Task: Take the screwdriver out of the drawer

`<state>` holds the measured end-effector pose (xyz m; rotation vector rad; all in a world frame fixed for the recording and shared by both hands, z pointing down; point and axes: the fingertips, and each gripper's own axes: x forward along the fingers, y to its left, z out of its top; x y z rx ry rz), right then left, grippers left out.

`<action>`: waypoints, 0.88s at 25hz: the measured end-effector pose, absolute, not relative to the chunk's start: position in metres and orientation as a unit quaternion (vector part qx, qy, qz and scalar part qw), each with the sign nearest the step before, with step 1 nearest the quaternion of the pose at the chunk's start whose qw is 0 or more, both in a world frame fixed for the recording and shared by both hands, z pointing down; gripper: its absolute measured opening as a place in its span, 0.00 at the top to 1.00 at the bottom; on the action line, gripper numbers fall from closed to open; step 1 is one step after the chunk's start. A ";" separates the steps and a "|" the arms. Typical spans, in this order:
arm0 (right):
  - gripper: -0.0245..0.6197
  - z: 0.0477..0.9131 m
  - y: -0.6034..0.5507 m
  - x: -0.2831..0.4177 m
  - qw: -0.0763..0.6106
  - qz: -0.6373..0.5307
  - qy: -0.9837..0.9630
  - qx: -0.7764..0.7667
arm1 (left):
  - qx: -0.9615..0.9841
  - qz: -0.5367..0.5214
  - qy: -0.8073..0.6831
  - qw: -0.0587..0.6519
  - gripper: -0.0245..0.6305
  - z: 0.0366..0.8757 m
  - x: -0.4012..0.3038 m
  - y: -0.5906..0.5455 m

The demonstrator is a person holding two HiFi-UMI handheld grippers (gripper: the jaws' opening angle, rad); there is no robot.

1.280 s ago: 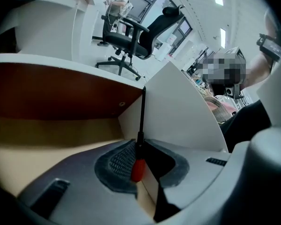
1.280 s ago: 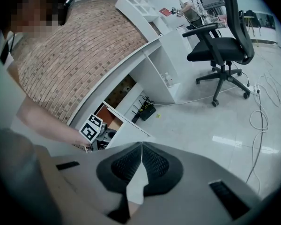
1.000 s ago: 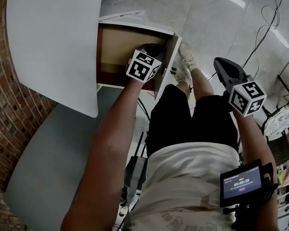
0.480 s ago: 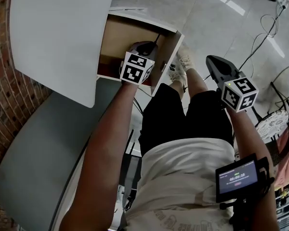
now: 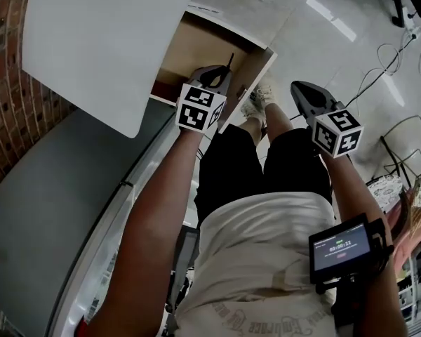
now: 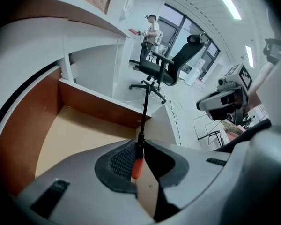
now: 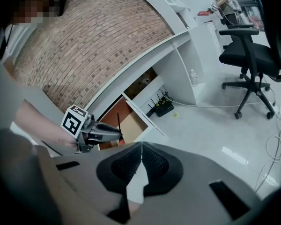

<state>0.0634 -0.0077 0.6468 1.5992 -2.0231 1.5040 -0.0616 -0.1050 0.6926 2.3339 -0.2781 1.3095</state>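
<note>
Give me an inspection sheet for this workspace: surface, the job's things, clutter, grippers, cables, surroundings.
Surface: white desk top, bare where visible.
Job's things: screwdriver, orange handle, black shaft pointing up, held over the open drawer; drawer floor bare where seen.
Clutter: nothing seen.
Grippers: left gripper shut on the screwdriver; right gripper shut, nothing between its jaws, out over the floor.
Cables: cable lying across the floor from a black box with antennas.
Surroundings: brick wall, office chair.

Screwdriver point(image 6: 143, 116) handle mostly hidden between left tongs point(image 6: 139, 144), drawer point(image 5: 196, 48) partly covered by white desktop point(image 5: 105, 41)
</note>
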 end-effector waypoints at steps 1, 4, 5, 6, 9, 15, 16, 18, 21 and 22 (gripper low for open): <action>0.93 0.645 -0.009 0.060 0.080 0.502 -0.678 0.531 | 0.846 0.470 -0.107 0.228 0.86 0.688 -0.063 -0.103; 0.93 0.640 -0.012 0.053 0.083 0.502 -0.684 0.523 | 0.846 0.461 -0.119 0.239 0.86 0.675 -0.066 -0.096; 0.93 0.638 -0.014 0.050 0.084 0.500 -0.687 0.520 | 0.846 0.458 -0.123 0.242 0.86 0.671 -0.067 -0.094; 0.93 0.636 -0.019 0.047 0.084 0.498 -0.691 0.518 | 0.847 0.455 -0.127 0.244 0.86 0.667 -0.069 -0.095; 0.93 0.630 -0.034 0.035 0.085 0.492 -0.703 0.507 | 0.848 0.448 -0.141 0.247 0.86 0.654 -0.080 -0.101; 0.93 0.617 -0.050 0.036 0.117 0.474 -0.722 0.490 | 0.851 0.419 -0.167 0.268 0.86 0.636 -0.087 -0.098; 0.93 0.614 -0.055 0.035 0.117 0.469 -0.726 0.488 | 0.852 0.418 -0.171 0.267 0.86 0.633 -0.090 -0.100; 0.93 0.609 -0.060 0.034 0.119 0.464 -0.732 0.485 | 0.852 0.414 -0.177 0.268 0.86 0.627 -0.094 -0.099; 0.93 0.603 -0.064 0.035 0.126 0.458 -0.736 0.482 | 0.852 0.410 -0.180 0.273 0.86 0.619 -0.096 -0.093; 0.93 0.601 -0.066 0.035 0.127 0.457 -0.737 0.482 | 0.852 0.410 -0.179 0.273 0.86 0.617 -0.095 -0.091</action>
